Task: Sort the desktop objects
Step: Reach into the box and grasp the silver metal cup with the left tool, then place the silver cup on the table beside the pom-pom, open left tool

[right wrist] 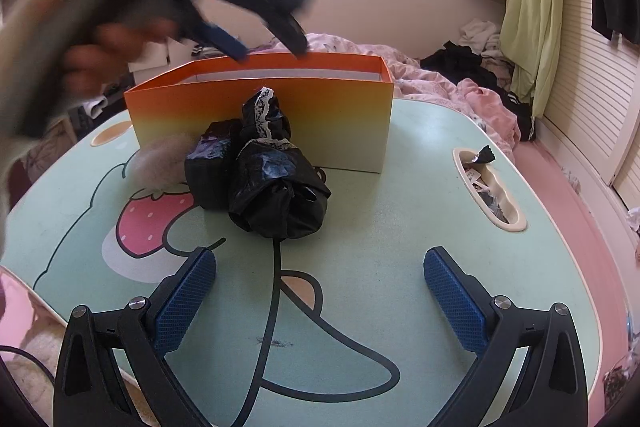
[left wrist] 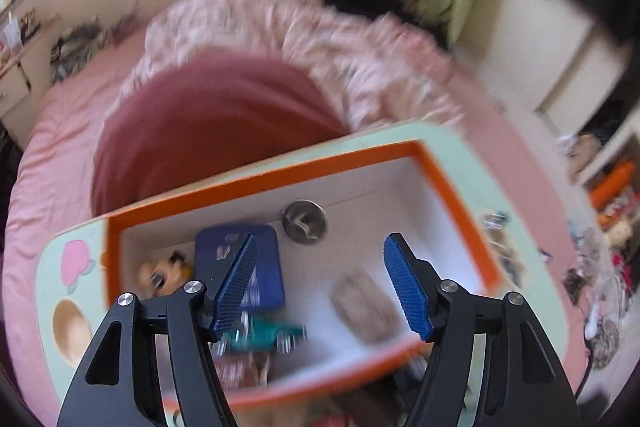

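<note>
An orange box (left wrist: 452, 183) with a white inside stands on the mint-green table (right wrist: 400, 227). In it lie a blue card pack (left wrist: 268, 247), a round metal tin (left wrist: 304, 221), a doll head (left wrist: 160, 275), a teal toy car (left wrist: 264, 335) and a grey fuzzy piece (left wrist: 364, 307). My left gripper (left wrist: 322, 247) hovers over the box interior, open, nothing between its fingers; the right wrist view shows the left gripper (right wrist: 270, 51) blurred above the orange box (right wrist: 260, 115). A black plastic bundle (right wrist: 276, 195), a small black package (right wrist: 210, 167) and a beige pompom (right wrist: 160, 159) lie before the box. My right gripper (right wrist: 320, 259) stands open above bare tabletop.
The table sits on a bed with pink bedding (left wrist: 72, 131) and a crumpled quilt (right wrist: 440, 83). A cup slot (right wrist: 488, 187) at the table's right holds wrappers. A person's hand (right wrist: 100, 39) grips the left tool. Shelves with clutter (left wrist: 608, 211) stand to the right.
</note>
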`<state>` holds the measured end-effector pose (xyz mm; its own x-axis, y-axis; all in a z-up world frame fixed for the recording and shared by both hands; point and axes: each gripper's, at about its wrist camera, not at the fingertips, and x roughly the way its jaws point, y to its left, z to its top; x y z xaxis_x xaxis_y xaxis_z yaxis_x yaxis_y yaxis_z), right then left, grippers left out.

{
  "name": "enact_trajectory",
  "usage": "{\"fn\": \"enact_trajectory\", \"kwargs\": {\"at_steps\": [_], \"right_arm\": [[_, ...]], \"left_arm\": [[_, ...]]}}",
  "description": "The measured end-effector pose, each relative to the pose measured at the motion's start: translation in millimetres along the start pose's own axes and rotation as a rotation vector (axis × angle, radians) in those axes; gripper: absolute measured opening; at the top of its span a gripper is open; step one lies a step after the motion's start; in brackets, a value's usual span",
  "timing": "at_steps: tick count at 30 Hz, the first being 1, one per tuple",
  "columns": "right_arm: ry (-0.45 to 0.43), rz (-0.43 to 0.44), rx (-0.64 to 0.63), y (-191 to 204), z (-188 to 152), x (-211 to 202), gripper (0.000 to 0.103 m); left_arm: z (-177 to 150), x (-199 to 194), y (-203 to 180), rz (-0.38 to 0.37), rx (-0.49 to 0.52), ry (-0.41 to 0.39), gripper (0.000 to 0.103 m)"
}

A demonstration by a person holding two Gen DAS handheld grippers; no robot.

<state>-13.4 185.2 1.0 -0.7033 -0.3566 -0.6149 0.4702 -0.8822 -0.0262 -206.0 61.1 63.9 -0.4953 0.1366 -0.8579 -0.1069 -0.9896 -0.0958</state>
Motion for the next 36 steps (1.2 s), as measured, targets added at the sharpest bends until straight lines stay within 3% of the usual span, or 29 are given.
{"fn": "enact_trajectory", "kwargs": {"at_steps": [2,4,6,7,11,16,19,23,26,30,33,36], "right_arm": [[0.0,0.001,0.001,0.5,0.2,0.0,0.103],[-0.001,0.002,0.001,1.2,0.4,0.0,0.103],[-0.001,0.003,0.002,2.7,1.1,0.1,0.103],[-0.001,0.002,0.001,2.5,1.1,0.2,0.103],[-0.001,0.002,0.001,2.3,0.8,0.3,0.103],[-0.001,0.003,0.002,4.0,0.2,0.6,0.103],[-0.001,0.003,0.002,3.8,0.4,0.7,0.103],[-0.001,0.004,0.002,4.4,1.1,1.1,0.103],[-0.001,0.004,0.001,2.7,0.5,1.6,0.103],[-0.001,0.005,0.002,2.9,0.6,2.5,0.103],[-0.001,0.004,0.0,3.7,0.4,2.4,0.103],[-0.001,0.004,0.001,3.6,0.5,2.6,0.103]], "left_arm": [[4.1,22.2,-3.7,0.038,0.002,0.055,0.046],[5.5,38.8,-7.2,0.072,0.023,0.096,0.043],[2.9,43.1,-11.5,0.108,0.042,0.088,0.041],[1.2,46.0,-12.2,0.112,0.046,0.107,0.032],[2.1,43.9,-12.6,0.105,0.071,0.08,0.032],[-5.2,-10.6,-5.7,0.016,0.054,-0.068,0.032],[-41.0,-70.4,-4.8,-0.102,0.093,-0.188,0.032],[-104.2,-106.7,6.5,-0.131,0.096,-0.255,0.032],[-136.0,-101.9,13.5,-0.128,0.074,-0.256,0.032],[-143.9,-68.9,4.2,-0.04,0.118,-0.21,0.033],[-144.2,-50.8,1.0,-0.047,0.107,-0.196,0.034],[-150.5,-56.3,-0.4,-0.05,0.11,-0.244,0.043]]}}
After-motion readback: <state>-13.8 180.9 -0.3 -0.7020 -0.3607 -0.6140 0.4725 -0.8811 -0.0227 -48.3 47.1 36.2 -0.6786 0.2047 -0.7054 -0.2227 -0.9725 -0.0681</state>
